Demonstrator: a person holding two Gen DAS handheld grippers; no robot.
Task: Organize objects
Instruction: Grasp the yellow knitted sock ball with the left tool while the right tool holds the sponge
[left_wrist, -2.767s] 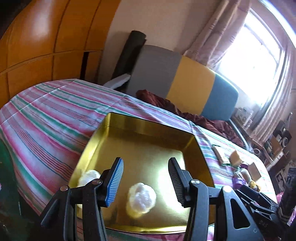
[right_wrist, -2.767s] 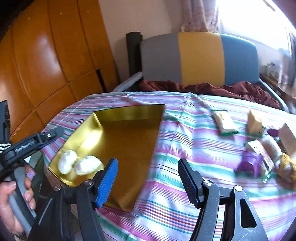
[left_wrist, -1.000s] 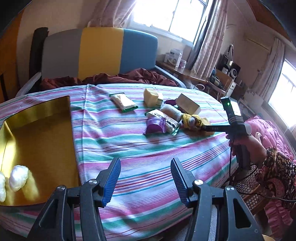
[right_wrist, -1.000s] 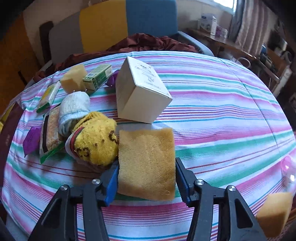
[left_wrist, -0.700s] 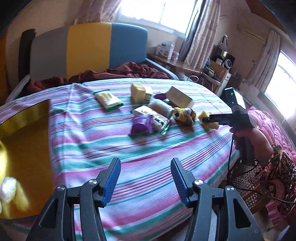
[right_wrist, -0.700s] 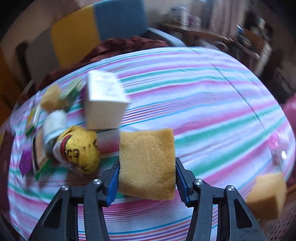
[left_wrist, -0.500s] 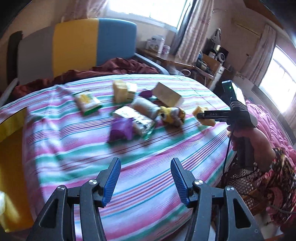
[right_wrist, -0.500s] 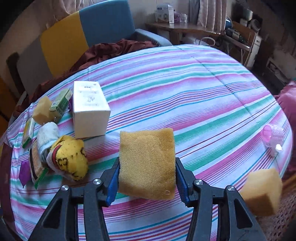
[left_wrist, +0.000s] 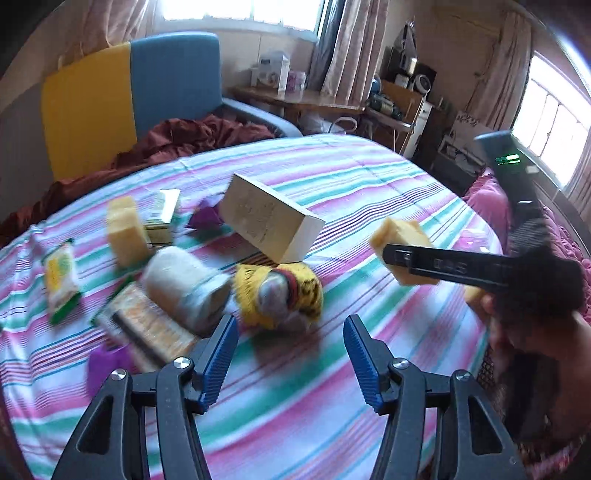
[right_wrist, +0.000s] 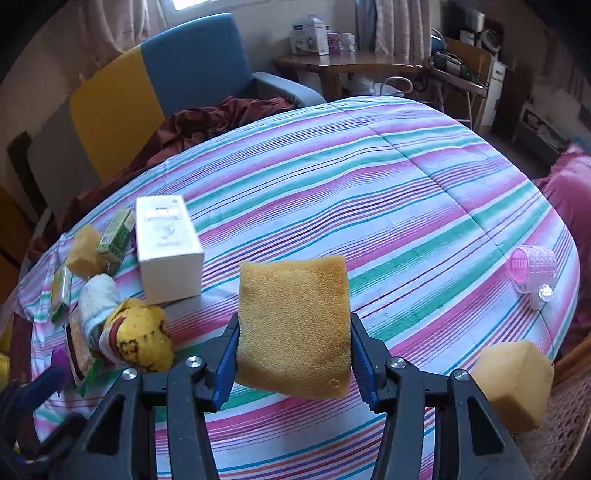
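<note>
My right gripper (right_wrist: 293, 345) is shut on a yellow sponge (right_wrist: 293, 325) and holds it above the striped tablecloth (right_wrist: 406, 206); the sponge also shows in the left wrist view (left_wrist: 402, 251). My left gripper (left_wrist: 290, 347) is open and empty, just in front of a yellow rolled sock (left_wrist: 280, 299). Beside the sock lie a white rolled sock (left_wrist: 184, 286), a white box (left_wrist: 267, 218), a second sponge (left_wrist: 123, 230) and snack packets (left_wrist: 61, 273).
A pink hair roller (right_wrist: 532, 269) lies near the table's right edge. Another sponge (right_wrist: 513, 384) sits low at the right, off the table. A multicoloured chair (right_wrist: 155, 85) with a maroon cloth stands behind the table. A wooden side table (right_wrist: 351, 62) stands at the back.
My left gripper has swung right from the gold tray to the pile of objects. My right gripper has closed on the yellow sponge and lifted it off the cloth.
</note>
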